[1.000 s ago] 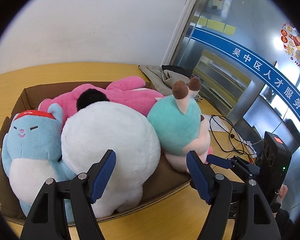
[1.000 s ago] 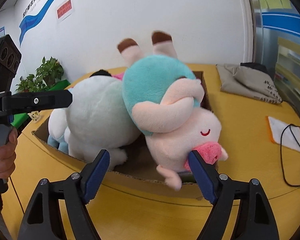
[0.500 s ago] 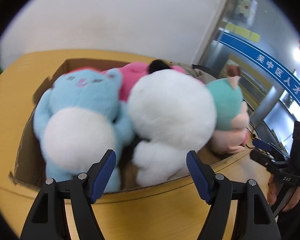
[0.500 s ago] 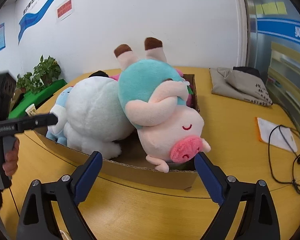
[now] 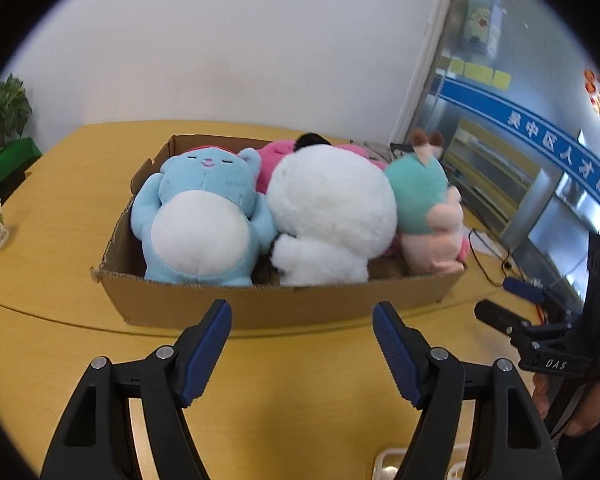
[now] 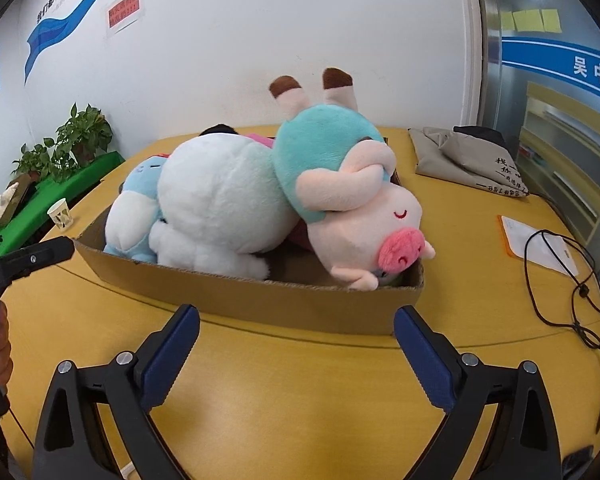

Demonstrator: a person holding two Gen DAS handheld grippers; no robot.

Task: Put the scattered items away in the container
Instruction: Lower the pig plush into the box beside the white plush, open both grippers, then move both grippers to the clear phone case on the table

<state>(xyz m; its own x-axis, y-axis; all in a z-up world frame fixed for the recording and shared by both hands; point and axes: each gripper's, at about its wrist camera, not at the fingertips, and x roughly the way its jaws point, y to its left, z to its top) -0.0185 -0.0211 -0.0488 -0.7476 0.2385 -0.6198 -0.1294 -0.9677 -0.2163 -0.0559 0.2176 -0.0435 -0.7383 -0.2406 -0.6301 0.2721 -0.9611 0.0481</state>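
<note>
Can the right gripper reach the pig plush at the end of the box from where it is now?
Probably yes. The right gripper is open and empty, and the pig plush hangs head-down over the near corner of the cardboard box, directly ahead. Only bare table lies between; the low box wall does not cover it.

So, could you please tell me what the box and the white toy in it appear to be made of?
The box looks like plain brown corrugated cardboard: matte, with a ragged torn rim. The white toy seems to be soft plush fabric with a short fluffy pile; its filling is not visible.

Four plush toys (image 5: 328, 216) lie packed inside the cardboard box (image 5: 260, 304).
</note>
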